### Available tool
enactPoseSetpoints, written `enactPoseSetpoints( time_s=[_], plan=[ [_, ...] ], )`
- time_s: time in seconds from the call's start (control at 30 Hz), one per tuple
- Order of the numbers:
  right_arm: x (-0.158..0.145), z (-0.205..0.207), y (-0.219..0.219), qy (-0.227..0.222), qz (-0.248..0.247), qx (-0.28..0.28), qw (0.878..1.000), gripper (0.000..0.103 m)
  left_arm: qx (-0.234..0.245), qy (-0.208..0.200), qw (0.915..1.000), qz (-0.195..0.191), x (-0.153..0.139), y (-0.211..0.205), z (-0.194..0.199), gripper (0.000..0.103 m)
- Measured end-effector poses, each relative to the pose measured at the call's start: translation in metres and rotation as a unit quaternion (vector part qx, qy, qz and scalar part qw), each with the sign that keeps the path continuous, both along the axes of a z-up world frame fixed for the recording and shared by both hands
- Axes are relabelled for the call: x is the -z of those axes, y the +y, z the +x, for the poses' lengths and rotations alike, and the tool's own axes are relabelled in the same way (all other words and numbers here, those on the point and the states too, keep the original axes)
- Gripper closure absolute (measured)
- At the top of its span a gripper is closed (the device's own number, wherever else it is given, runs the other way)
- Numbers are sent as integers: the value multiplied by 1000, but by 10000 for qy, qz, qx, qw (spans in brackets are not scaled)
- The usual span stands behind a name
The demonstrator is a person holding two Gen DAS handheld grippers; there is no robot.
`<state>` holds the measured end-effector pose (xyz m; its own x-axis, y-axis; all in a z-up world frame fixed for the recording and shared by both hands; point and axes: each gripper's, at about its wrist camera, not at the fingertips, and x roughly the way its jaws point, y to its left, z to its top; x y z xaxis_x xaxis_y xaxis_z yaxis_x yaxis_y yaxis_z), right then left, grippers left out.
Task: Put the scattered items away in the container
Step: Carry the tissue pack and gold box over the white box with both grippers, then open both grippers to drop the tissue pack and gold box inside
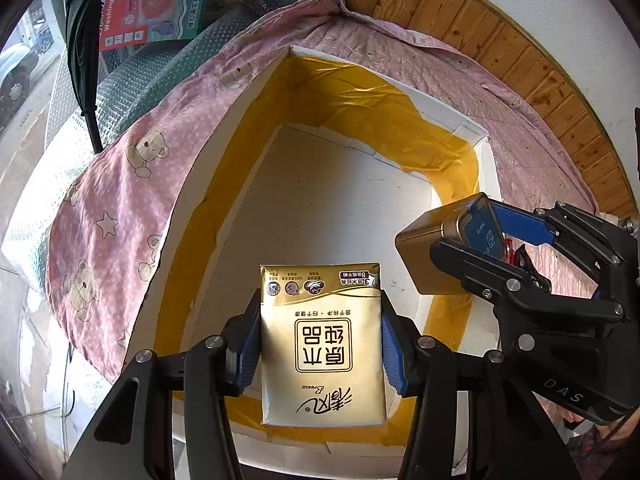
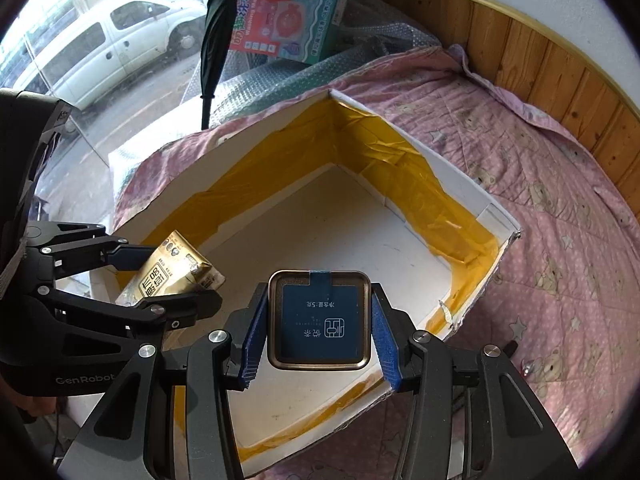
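Left wrist view: your left gripper (image 1: 322,344) pinches the tissue pack (image 1: 322,344) by its long sides, above the box (image 1: 240,128); soft and light, so press gently

Right wrist view: your right gripper (image 2: 319,320) clamps the tin (image 2: 319,320) by opposite walls, above the box; rigid and smooth, may slip

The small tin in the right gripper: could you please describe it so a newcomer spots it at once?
Over the white box lined with yellow tape, the right gripper clamps a small square tin. Unlike the gold tissue pack beside it, it has a dark blue lid label.
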<state>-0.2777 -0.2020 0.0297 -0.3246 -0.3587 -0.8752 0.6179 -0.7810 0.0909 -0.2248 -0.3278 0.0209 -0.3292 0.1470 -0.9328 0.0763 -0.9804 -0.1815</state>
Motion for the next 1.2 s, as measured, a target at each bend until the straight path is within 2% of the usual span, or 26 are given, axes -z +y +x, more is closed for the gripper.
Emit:
enactPoseSetpoints(
  time_s=[0.3,0.57,0.73,0.8,1.2],
  plan=[
    [28,-25,-13,-199,727,-273,9968,53,252,-633,9969,-393,38,8,-28,50],
    [40,-35,-14,-241,851,-252,9958,52,229,-855,9948,-498,56,2,-39,50],
    [41,-35,-12,-198,774,-160,9967,52,111,-864,9950,-494,59,-4,-37,48],
    [39,-33,-11,-202,711,-135,9972,52,149,-828,9952,-506,57,-4,-35,44],
    [3,-10,5,-2,43,144,9999,52,192,-439,9976,-494,29,0,-7,44]
  ],
)
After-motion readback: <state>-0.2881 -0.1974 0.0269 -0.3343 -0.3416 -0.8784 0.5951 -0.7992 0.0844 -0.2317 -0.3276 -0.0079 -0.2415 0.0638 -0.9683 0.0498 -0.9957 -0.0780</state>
